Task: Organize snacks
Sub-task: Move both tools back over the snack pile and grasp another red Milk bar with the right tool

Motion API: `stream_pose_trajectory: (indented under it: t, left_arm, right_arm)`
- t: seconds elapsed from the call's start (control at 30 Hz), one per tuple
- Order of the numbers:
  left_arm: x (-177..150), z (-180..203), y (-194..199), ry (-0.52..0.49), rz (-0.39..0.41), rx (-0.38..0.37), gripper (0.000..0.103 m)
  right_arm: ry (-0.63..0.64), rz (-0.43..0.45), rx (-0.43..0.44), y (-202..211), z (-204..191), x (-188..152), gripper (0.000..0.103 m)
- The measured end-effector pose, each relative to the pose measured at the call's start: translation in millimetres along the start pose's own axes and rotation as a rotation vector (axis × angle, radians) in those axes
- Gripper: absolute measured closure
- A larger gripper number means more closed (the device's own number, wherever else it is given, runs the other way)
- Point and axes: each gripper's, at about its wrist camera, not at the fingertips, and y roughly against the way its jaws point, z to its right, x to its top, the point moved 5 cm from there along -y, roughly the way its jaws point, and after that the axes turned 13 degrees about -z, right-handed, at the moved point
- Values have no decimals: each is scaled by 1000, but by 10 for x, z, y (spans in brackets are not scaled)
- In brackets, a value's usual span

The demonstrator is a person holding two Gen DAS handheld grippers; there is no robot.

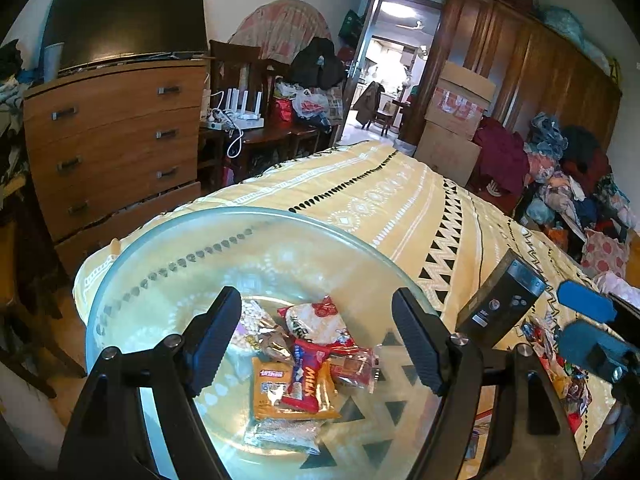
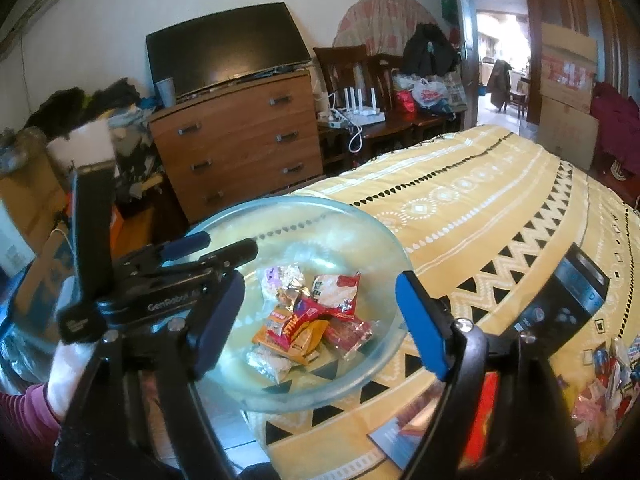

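Observation:
A clear glass bowl (image 1: 120, 272) sits on the yellow patterned bed cover (image 1: 400, 208) and holds several wrapped snacks (image 1: 308, 376): red, orange, white and clear packets. My left gripper (image 1: 320, 344) is open and empty, just above the bowl. My right gripper (image 2: 320, 328) is open and empty, hovering over the same bowl (image 2: 360, 220) and its snacks (image 2: 308, 320). The left gripper also shows in the right wrist view (image 2: 216, 246), at the bowl's left rim. The right gripper's blue fingers (image 1: 584, 304) show at the right of the left wrist view. More loose snacks (image 2: 608, 376) lie on the bed at right.
A black box (image 1: 500, 300) stands on the bed right of the bowl, also in the right wrist view (image 2: 568, 296). A wooden dresser (image 1: 112, 136) with a TV stands beyond the bed's left edge. Clothes are piled at right (image 1: 568, 168). A red packet and booklet (image 2: 400, 432) lie near the bed's front.

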Motion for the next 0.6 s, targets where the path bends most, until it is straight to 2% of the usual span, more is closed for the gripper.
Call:
stream_pose_trajectory:
  t: [0.07,0.17,0.27,0.47,0.6]
  left_arm:
    - [-10,78,33,-13,1,-8,24]
    - [-59,231,112,-37,9,-37,23]
    - [-128,419,196,-62,22,-68,18]
    - [-379,1100,374,-185,21,-164,18]
    - [-661,1712,554,-298,24,-268,18]
  right_arm:
    - [-8,13,0,81,21,-94,17]
    - [-23,28,-16,203,49,-268,15]
    - [-47,44,-41,360,100,-518,14]
    - [-130,84,-123,742,370,-1205,13]
    - [-266,37,-184,874,843,-1865,13]
